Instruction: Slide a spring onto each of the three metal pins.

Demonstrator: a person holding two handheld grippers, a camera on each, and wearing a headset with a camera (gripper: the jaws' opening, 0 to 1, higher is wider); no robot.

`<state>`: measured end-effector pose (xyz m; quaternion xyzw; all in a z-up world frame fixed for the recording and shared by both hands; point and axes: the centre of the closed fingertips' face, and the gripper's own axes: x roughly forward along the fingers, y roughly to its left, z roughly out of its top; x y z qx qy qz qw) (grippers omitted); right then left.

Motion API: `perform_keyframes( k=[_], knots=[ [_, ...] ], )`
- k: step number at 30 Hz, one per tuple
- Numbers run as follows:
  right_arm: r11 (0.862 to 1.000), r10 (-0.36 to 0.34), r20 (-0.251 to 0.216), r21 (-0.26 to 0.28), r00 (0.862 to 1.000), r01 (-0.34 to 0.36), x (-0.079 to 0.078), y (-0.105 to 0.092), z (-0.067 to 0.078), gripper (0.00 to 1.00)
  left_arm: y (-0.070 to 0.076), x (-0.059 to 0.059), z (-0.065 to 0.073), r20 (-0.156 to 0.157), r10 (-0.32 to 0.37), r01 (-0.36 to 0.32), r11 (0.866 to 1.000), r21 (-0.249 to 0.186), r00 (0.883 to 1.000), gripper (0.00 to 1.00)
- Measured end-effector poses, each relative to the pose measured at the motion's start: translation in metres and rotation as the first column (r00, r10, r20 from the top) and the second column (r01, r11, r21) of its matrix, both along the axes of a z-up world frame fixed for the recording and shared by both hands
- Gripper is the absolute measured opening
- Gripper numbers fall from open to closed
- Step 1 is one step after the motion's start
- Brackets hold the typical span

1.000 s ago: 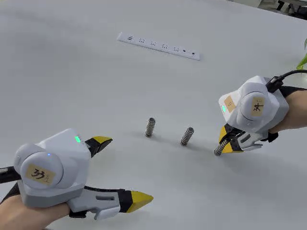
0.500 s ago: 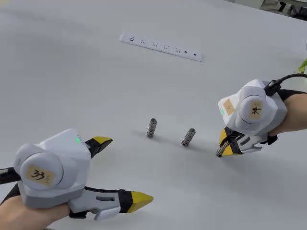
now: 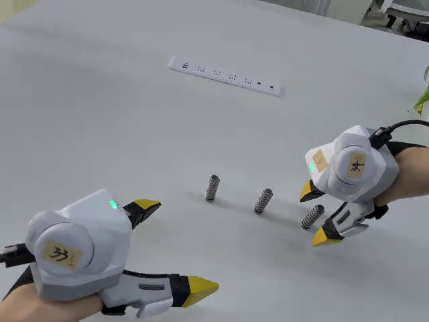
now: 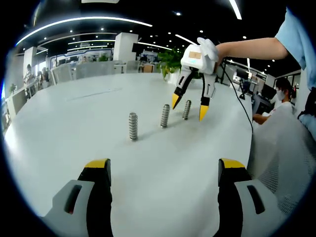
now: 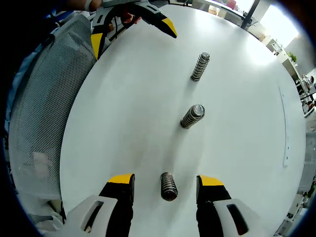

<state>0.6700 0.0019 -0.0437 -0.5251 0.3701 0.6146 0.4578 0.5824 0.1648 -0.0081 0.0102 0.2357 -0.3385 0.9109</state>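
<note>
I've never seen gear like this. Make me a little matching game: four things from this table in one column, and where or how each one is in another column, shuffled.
Things:
1. power strip
2. middle spring
3. right gripper
4. left gripper

States:
A. open, jaws on either side of the end spring
B. open, nothing between its jaws
C. lying at the far side of the table
D. upright, with a spring on each side

Pairs: 1-C, 2-D, 3-A, 4-B
</note>
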Motion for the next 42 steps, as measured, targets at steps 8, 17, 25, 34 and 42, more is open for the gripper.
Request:
perform_keyframes(
  k=[8, 17, 25, 34, 42],
  knots=[
    [0.999, -0.039, -0.008, 0.029, 0.999, 0.040, -0.006, -0.001, -0.001, 0.72, 0.000, 0.001, 0.004, 0.009, 0.001, -0.001, 1.000, 0.000, 1.000, 0.88],
    [0.985, -0.135, -0.026, 0.107, 0.991, 0.137, -0.017, -0.002, 0.000, 0.93, 0.001, 0.000, 0.006, 0.016, -0.002, 0.002, 1.000, 0.010, 1.000, 0.88],
    [0.940, -0.255, -0.042, 0.224, 0.966, 0.258, -0.022, -0.003, 0.007, 0.99, 0.004, 0.002, 0.007, 0.019, -0.003, 0.002, 1.000, 0.024, 1.000, 0.88],
    [0.813, -0.421, -0.117, 0.391, 0.899, 0.432, -0.034, -0.001, 0.019, 0.99, 0.008, 0.006, 0.011, 0.026, -0.007, 0.006, 0.999, 0.039, 1.000, 0.88],
    [0.748, -0.492, -0.128, 0.443, 0.861, 0.494, -0.045, -0.022, 0.029, 0.99, 0.009, 0.007, 0.009, 0.024, -0.018, 0.017, 0.999, 0.052, 1.000, 0.88]
  ],
)
